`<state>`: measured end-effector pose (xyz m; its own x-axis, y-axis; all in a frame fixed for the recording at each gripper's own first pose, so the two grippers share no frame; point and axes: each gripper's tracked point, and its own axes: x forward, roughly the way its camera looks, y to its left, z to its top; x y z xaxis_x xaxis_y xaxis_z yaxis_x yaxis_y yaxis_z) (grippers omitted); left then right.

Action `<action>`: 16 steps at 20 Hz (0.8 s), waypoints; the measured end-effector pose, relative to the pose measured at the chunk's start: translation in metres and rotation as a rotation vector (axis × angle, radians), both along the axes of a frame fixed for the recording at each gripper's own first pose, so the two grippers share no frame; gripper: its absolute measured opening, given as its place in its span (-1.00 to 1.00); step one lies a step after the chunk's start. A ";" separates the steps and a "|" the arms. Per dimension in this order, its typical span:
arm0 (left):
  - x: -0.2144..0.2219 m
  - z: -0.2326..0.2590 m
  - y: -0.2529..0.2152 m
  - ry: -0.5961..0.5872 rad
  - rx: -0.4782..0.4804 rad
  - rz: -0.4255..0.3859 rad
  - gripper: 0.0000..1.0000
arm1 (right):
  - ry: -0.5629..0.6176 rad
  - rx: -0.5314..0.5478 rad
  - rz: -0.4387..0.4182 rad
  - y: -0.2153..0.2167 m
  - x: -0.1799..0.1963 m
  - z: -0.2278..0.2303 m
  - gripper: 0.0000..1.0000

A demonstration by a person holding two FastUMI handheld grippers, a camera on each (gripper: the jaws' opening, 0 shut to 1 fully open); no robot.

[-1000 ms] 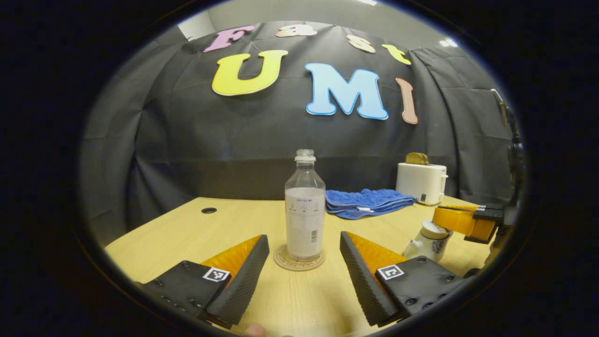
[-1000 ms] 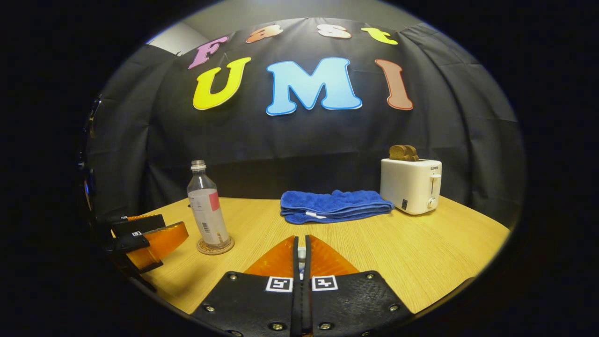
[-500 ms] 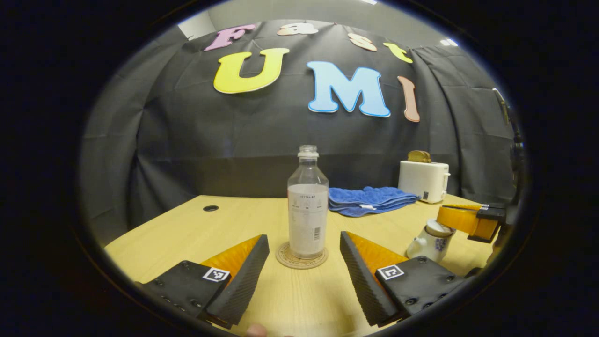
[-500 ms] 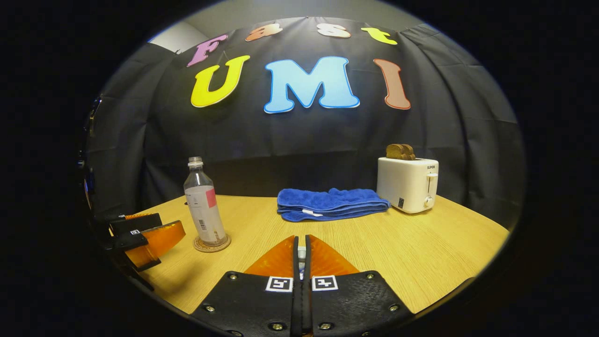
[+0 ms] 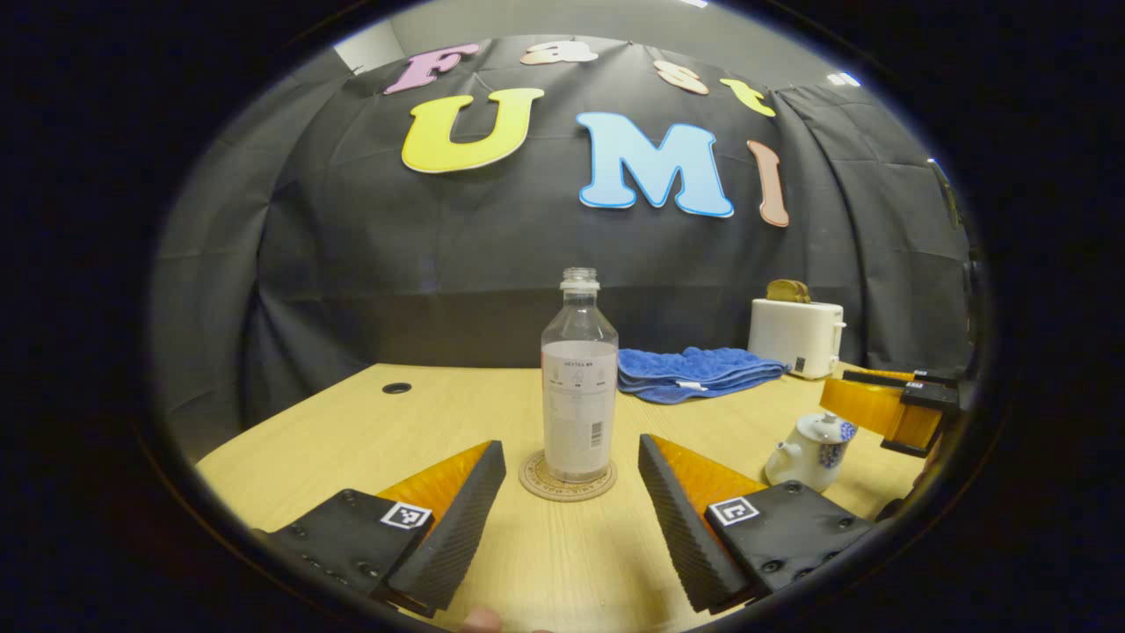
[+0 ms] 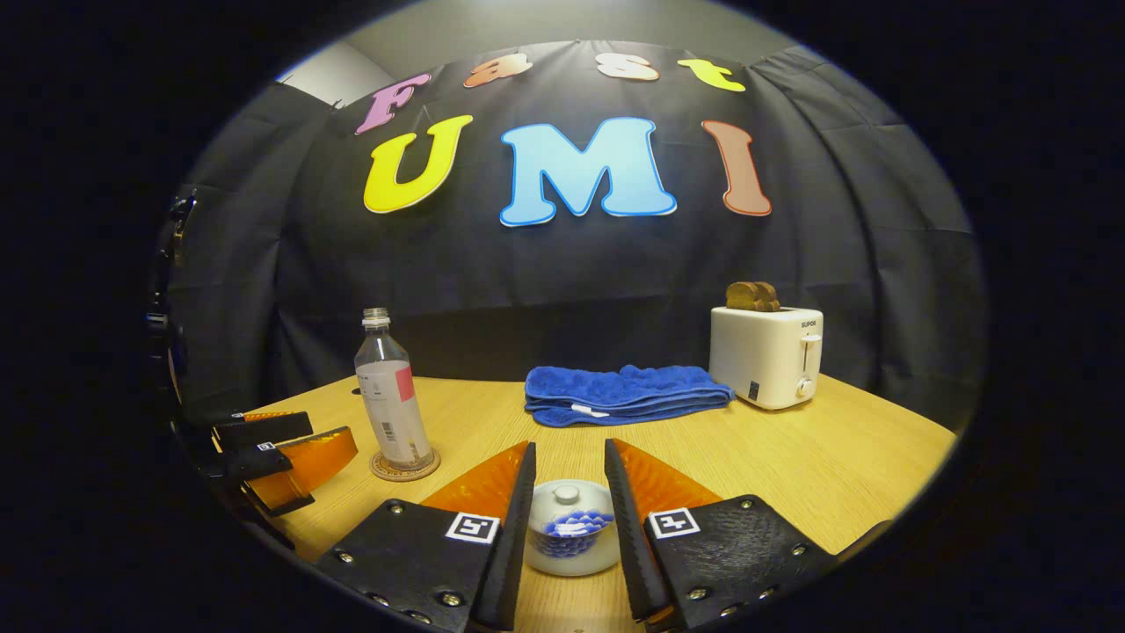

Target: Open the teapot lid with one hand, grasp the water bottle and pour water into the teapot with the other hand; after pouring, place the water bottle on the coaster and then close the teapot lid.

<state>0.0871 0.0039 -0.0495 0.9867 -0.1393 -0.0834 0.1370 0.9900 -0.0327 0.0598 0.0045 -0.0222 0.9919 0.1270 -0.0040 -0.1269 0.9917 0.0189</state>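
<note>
All steps look done: water bottle [image 5: 578, 378] upright on coaster [image 5: 567, 476]; lid seated on teapot [image 6: 571, 538] (on the counter [image 6: 791, 475]). My left hand-held gripper [image 5: 571, 510] and right hand-held gripper [image 6: 569, 519] both spread, empty.

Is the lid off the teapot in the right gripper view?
No, the lid sits closed on the teapot, between the open fingers of the right gripper.

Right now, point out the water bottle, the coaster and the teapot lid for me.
water bottle [image 5: 577, 413]: left gripper view, on its label.
coaster [image 5: 538, 482]: left gripper view, on its front-left rim.
teapot lid [image 6: 567, 498]: right gripper view, on its knob.
</note>
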 end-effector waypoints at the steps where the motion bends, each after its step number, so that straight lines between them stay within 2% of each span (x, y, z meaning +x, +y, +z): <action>1: -0.003 -0.001 0.000 -0.001 0.001 0.002 1.00 | -0.010 0.005 -0.004 -0.001 -0.003 0.001 -0.06; 7: -0.035 0.001 0.011 -0.025 -0.010 0.046 1.00 | -0.014 0.033 -0.002 0.004 -0.028 0.001 -0.05; 16: -0.091 0.010 0.016 -0.071 -0.018 0.087 1.00 | -0.074 -0.009 -0.014 0.023 -0.078 0.001 -0.05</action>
<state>-0.0040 0.0203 -0.0390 0.9985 -0.0539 -0.0113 0.0533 0.9976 -0.0438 -0.0182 0.0273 -0.0207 0.9912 0.1135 0.0683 -0.1138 0.9935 0.0008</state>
